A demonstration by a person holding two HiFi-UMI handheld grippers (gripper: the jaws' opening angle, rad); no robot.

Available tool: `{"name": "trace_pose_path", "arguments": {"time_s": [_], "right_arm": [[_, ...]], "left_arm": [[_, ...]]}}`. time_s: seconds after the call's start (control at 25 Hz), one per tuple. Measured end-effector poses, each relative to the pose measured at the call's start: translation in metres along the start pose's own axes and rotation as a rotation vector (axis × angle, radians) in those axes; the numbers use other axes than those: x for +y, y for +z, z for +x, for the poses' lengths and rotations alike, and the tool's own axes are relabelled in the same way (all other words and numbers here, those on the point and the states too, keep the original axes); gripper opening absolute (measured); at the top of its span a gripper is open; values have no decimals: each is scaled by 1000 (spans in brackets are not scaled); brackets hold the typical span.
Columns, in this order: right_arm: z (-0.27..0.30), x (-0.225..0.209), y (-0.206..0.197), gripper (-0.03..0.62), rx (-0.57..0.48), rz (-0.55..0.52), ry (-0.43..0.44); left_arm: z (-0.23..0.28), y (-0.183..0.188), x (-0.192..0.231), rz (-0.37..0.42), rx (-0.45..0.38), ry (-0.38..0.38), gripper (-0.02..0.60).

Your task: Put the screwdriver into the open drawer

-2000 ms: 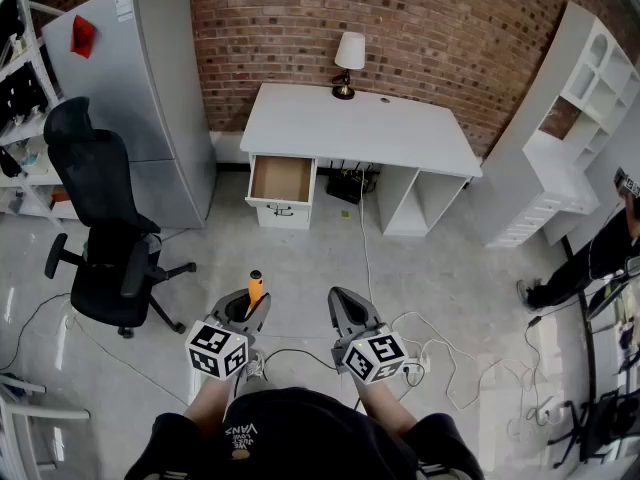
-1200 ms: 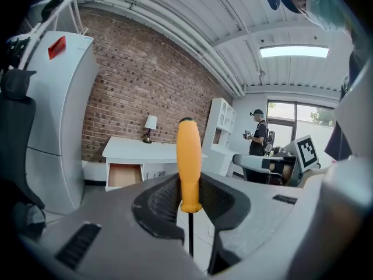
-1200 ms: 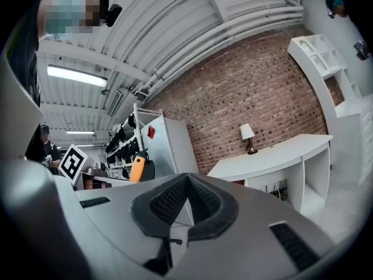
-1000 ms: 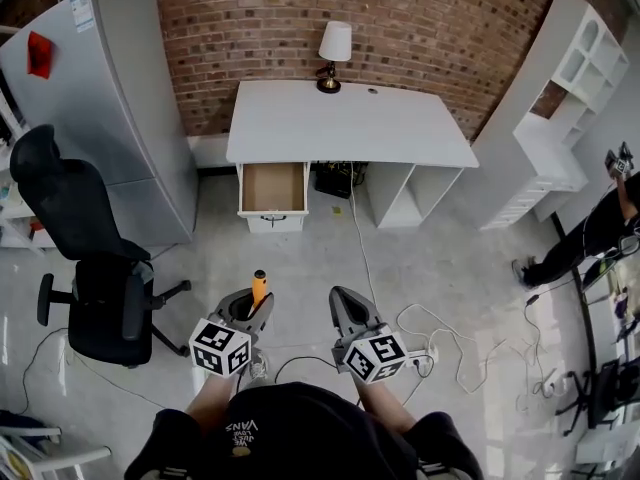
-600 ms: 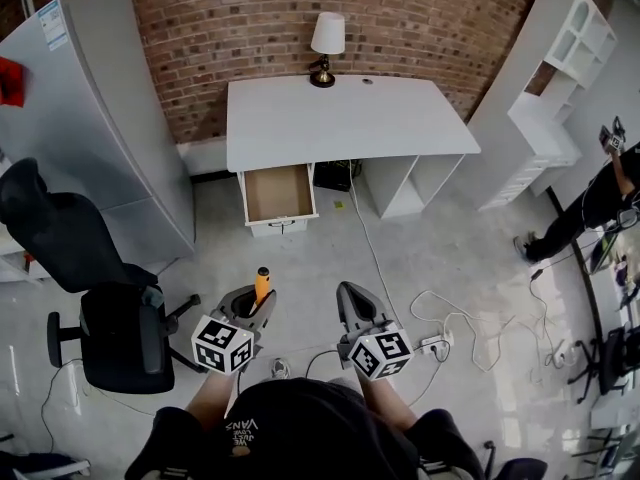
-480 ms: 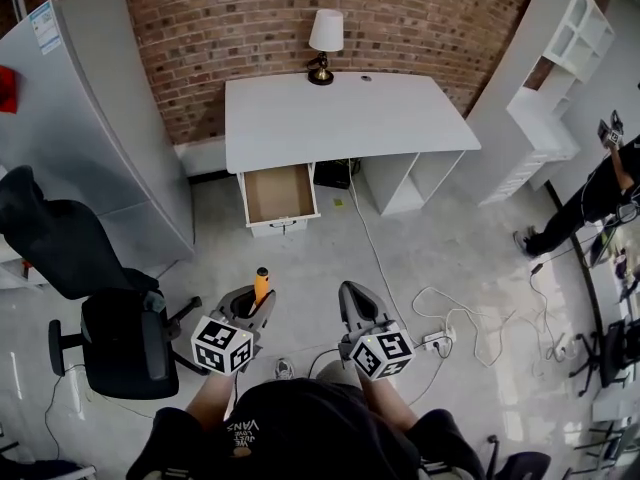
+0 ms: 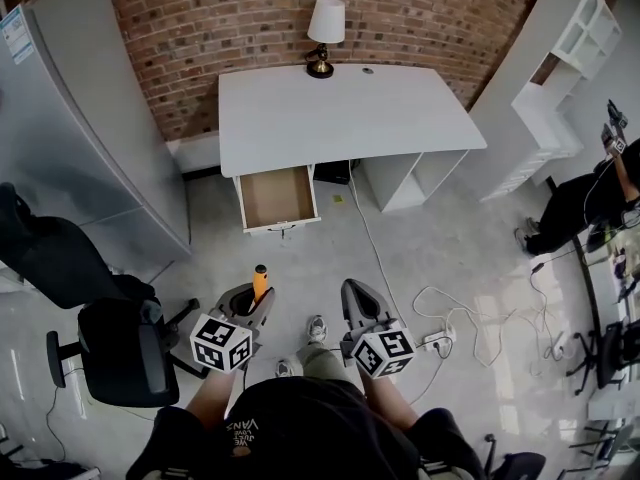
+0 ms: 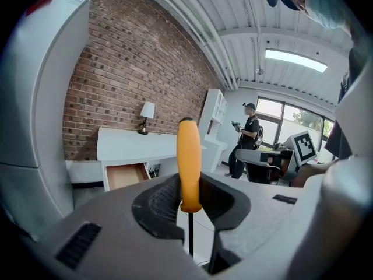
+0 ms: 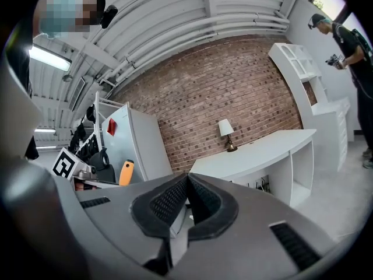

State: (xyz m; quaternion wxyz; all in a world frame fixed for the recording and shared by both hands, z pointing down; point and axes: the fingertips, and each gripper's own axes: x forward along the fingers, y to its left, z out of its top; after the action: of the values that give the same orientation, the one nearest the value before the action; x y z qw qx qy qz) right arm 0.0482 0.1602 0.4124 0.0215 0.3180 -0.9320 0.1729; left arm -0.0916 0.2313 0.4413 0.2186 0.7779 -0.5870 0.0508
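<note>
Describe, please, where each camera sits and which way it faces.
Head view: on the person's head, looking steeply down at desk and open drawer; both forearms, left claw and right claw show.
Left gripper view: rides the left claw, looks along its jaws, shut on the screwdriver, toward the desk.
Right gripper view: rides the right claw, jaws closed and empty, facing the desk and lamp.
Shared: all three see the desk.
</note>
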Motion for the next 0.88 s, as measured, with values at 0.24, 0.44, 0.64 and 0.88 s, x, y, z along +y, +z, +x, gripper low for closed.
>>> {"name": "trace_pose_path", "arguments": {"time_s": [0.24,0.44,0.64,0.88], "right_arm": [[49,-32,15,-5,23,-9,46],[88,-60,28,-5,49,-30,100],[122,-92,41,-5,66,-45,151],[150,-121,48,-5,72,-47,199]], "left_arm": [[45,21,24,-5,3,34,78],[87,42,42,-13,-11,64,78],[129,57,56,-21,-13,101,78],[168,63,70,-26,2,138,78]]}}
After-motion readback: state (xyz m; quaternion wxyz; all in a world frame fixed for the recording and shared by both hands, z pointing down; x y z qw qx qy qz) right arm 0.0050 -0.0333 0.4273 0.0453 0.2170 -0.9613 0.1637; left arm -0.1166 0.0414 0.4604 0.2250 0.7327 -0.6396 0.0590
